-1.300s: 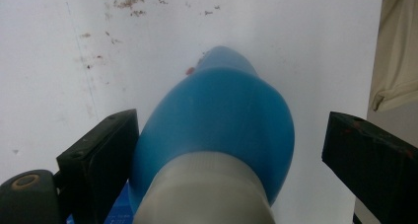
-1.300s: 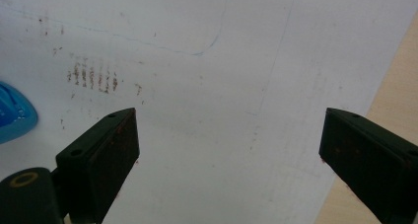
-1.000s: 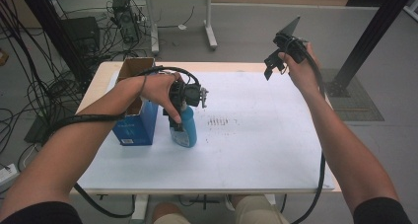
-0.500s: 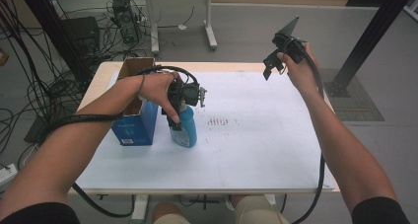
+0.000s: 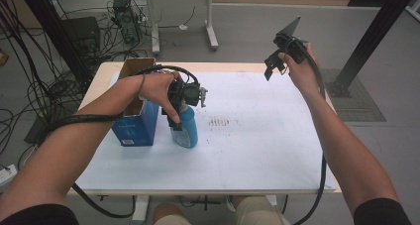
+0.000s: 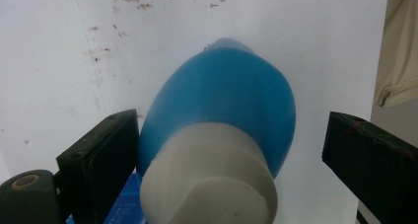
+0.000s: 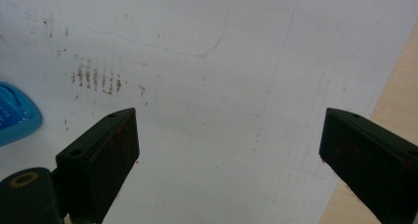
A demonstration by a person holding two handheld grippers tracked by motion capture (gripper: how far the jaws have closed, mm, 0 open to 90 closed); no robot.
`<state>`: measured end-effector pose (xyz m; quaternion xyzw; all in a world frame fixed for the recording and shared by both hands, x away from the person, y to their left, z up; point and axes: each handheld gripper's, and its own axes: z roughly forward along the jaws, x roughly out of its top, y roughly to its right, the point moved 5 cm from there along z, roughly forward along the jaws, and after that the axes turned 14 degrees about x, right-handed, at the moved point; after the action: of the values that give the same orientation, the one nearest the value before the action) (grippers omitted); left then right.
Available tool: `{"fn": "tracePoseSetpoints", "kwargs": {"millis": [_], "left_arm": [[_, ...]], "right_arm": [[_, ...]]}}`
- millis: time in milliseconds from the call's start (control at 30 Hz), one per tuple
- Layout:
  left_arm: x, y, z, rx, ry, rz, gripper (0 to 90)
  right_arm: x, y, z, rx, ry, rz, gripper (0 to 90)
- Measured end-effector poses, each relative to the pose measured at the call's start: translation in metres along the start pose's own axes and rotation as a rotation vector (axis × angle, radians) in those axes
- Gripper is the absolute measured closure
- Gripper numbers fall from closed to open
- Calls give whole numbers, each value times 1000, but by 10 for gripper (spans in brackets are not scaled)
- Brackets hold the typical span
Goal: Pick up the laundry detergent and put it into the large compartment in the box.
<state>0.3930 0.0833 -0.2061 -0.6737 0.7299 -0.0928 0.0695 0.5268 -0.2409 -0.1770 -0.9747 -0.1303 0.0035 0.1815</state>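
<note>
The blue bottle (image 5: 186, 128) with its white cap (image 6: 209, 182) stands upright on the bench (image 5: 257, 150), just beside the open blue carton (image 5: 133, 128). I judge the grasp not yet made: my left gripper (image 5: 179, 117) straddles the cap, jaws apart, one nearly touching. My right gripper (image 5: 275, 66) hangs wide apart, empty.
</note>
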Motion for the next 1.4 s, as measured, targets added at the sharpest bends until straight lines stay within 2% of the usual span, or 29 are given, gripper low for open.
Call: {"fn": "tracePoseSetpoints", "kwargs": {"millis": [1400], "left_arm": [[-3,1,-1,23,-15,18,99]], "right_arm": [[2,-4,4,-8,-9,-1,83]]}}
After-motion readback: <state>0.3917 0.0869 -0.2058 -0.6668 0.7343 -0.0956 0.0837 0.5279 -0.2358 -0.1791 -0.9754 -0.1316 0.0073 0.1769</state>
